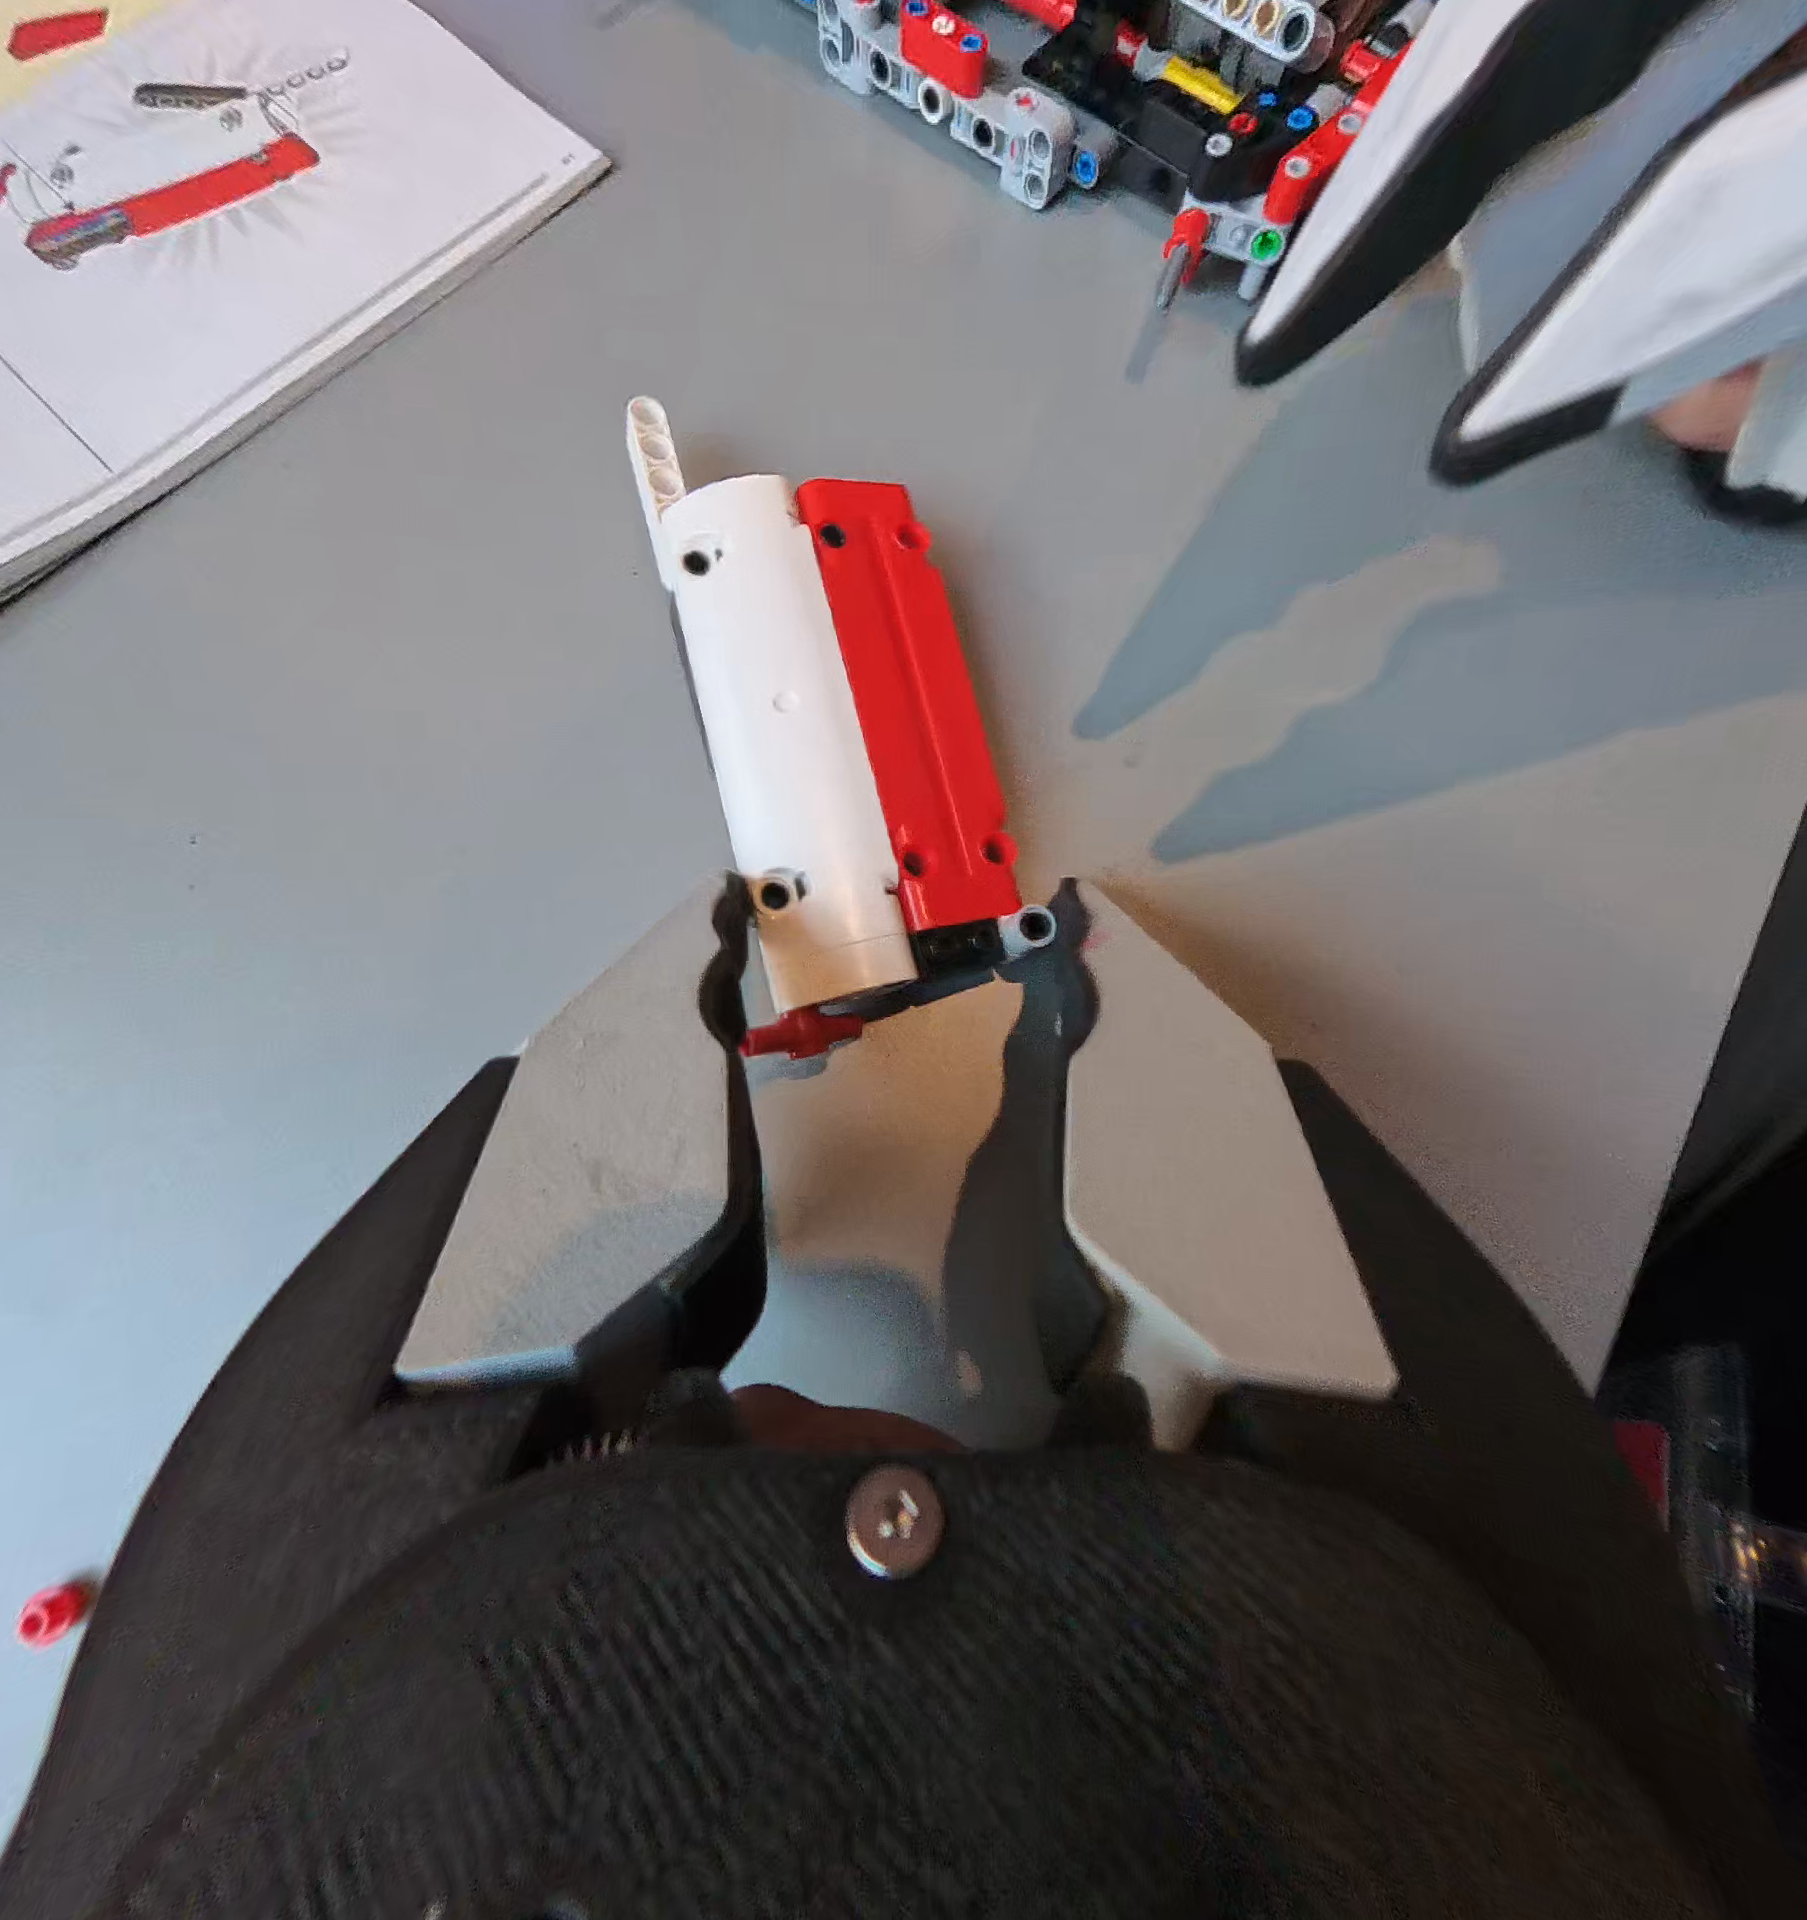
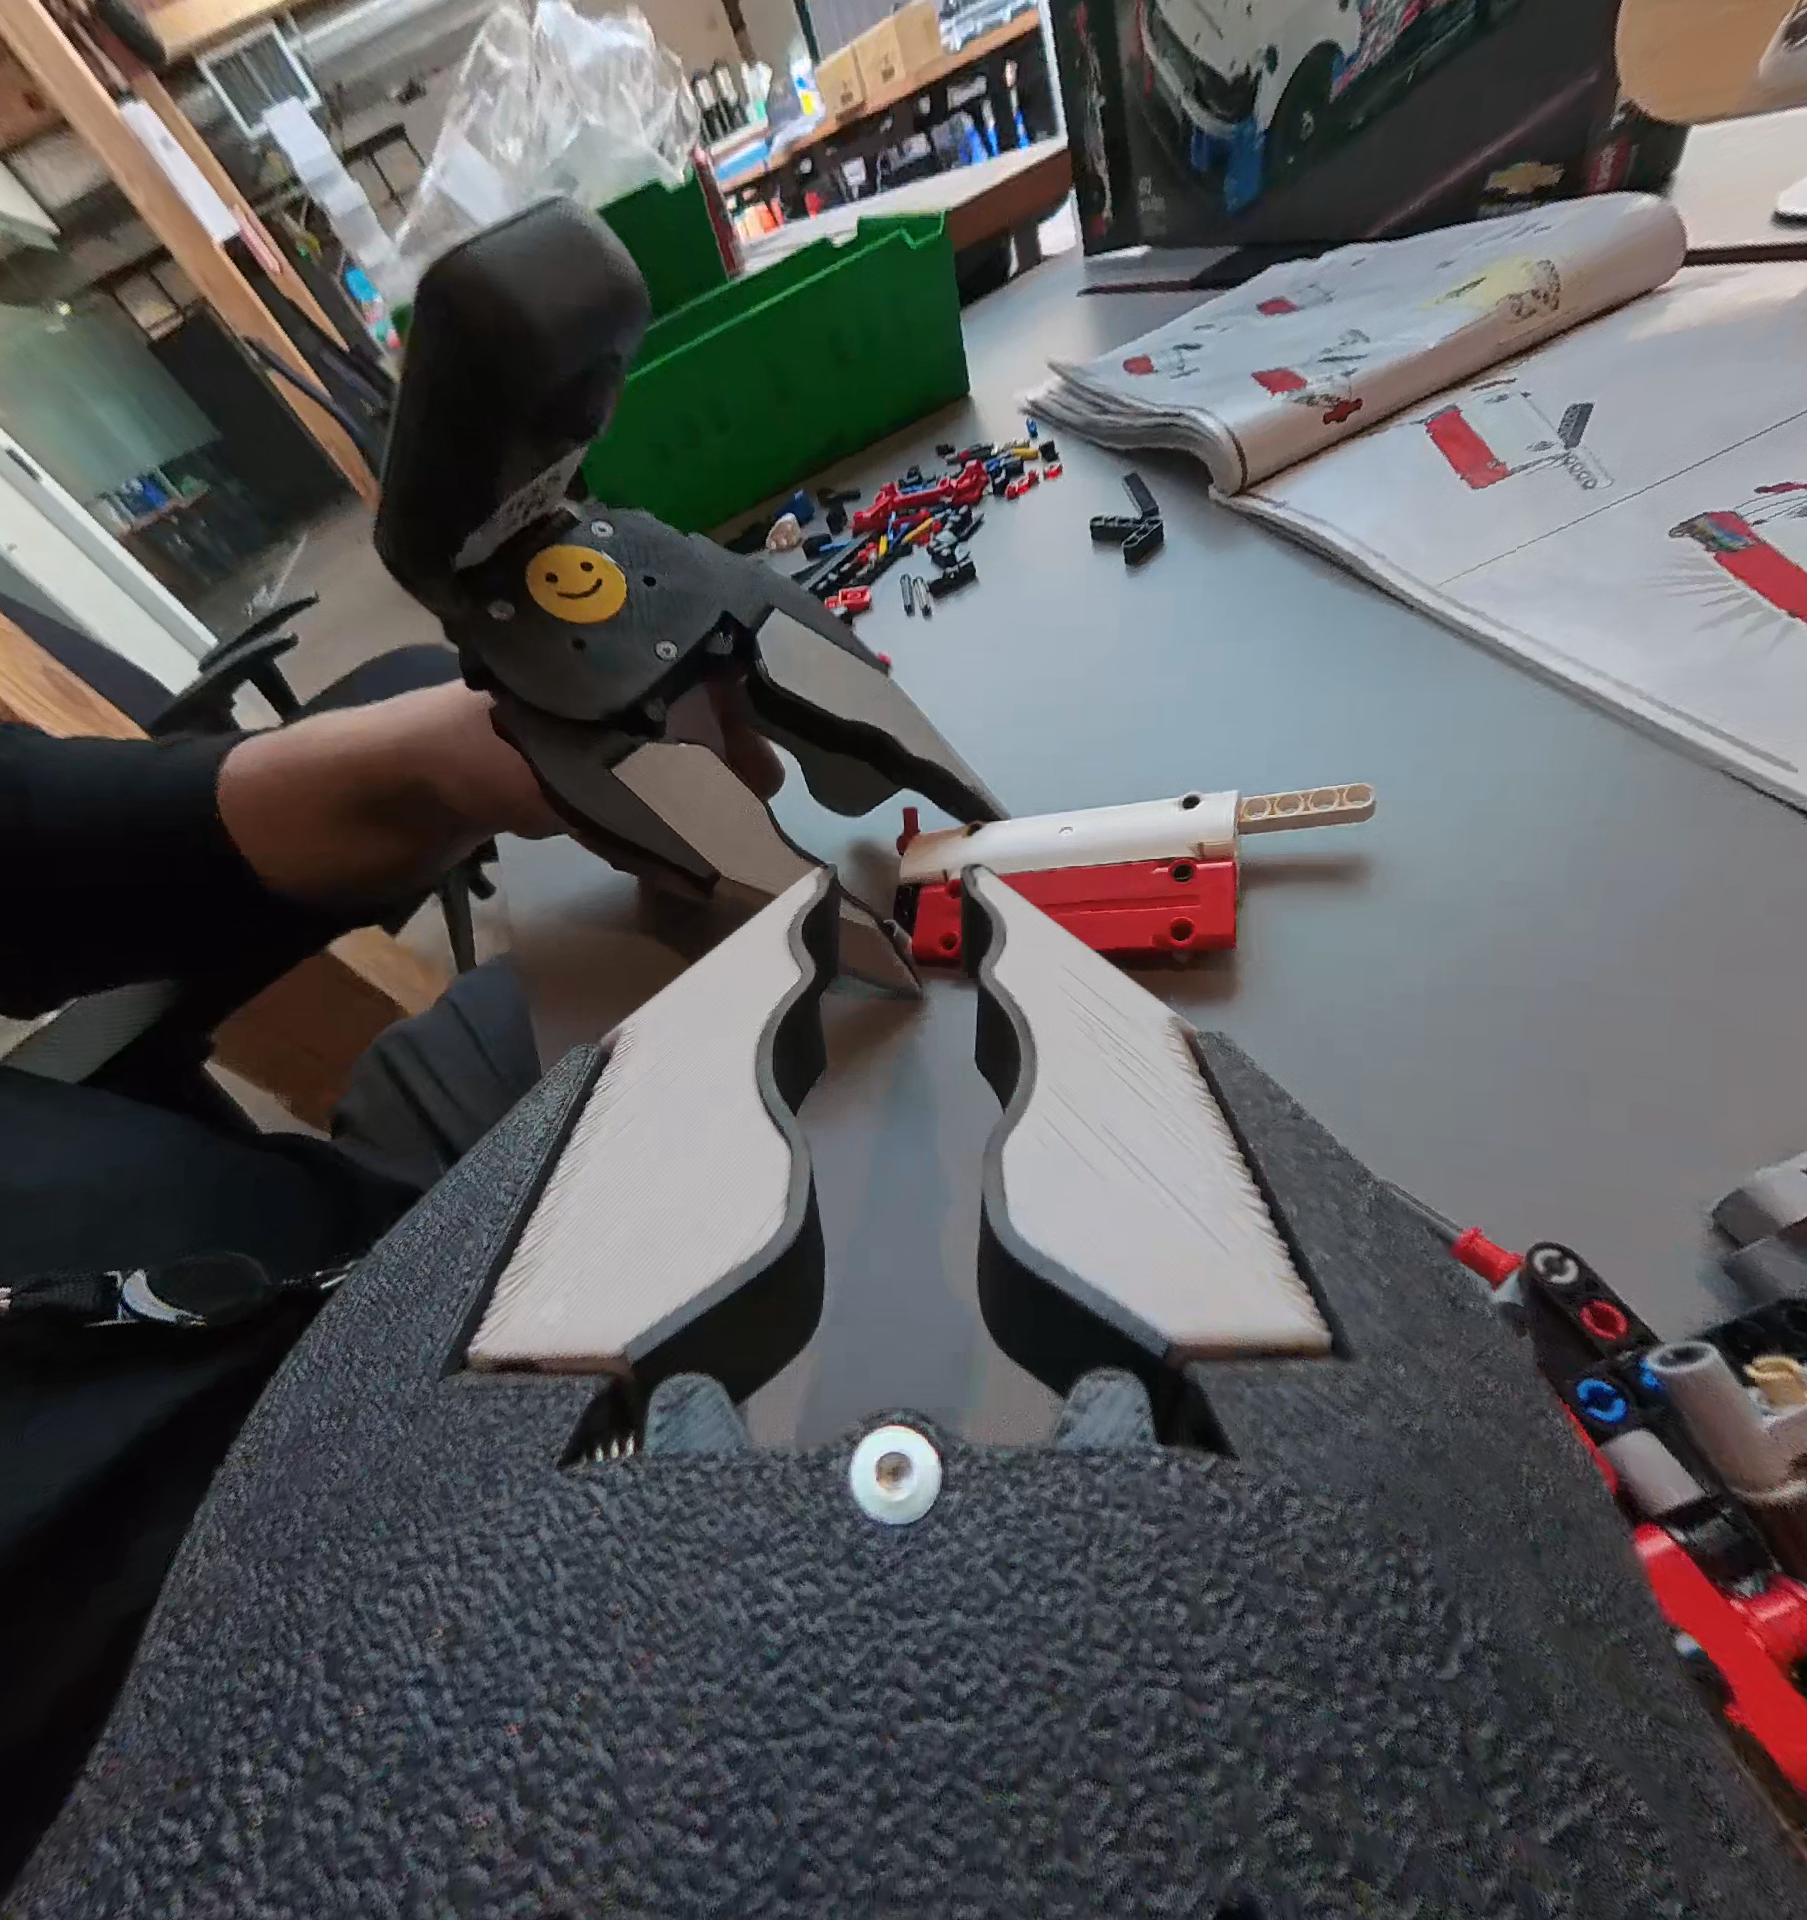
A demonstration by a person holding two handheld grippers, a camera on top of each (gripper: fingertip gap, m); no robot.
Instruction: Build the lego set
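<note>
A red and white lego assembly (image 1: 847, 727) with a white beam sticking out of its far end lies on the grey table (image 1: 359, 831). My left gripper (image 1: 901, 899) straddles its near end, and both fingertips touch the grey pins on its sides. The right wrist view shows the assembly (image 2: 1086, 883) with the left gripper (image 2: 951, 904) clamped across its left end. My right gripper (image 2: 899, 883) hovers just in front of the assembly, slightly open and empty. It also shows at the upper right of the left wrist view (image 1: 1346, 416).
An open instruction booklet (image 1: 203, 260) lies at the far left, also seen in the right wrist view (image 2: 1501, 468). A part-built model (image 1: 1086, 104) stands at the back. Loose parts (image 2: 930, 520), a green bin (image 2: 774, 364) and a small red piece (image 1: 47, 1621) are around. The left gripper's tips are roughly 9 cm from the right gripper's.
</note>
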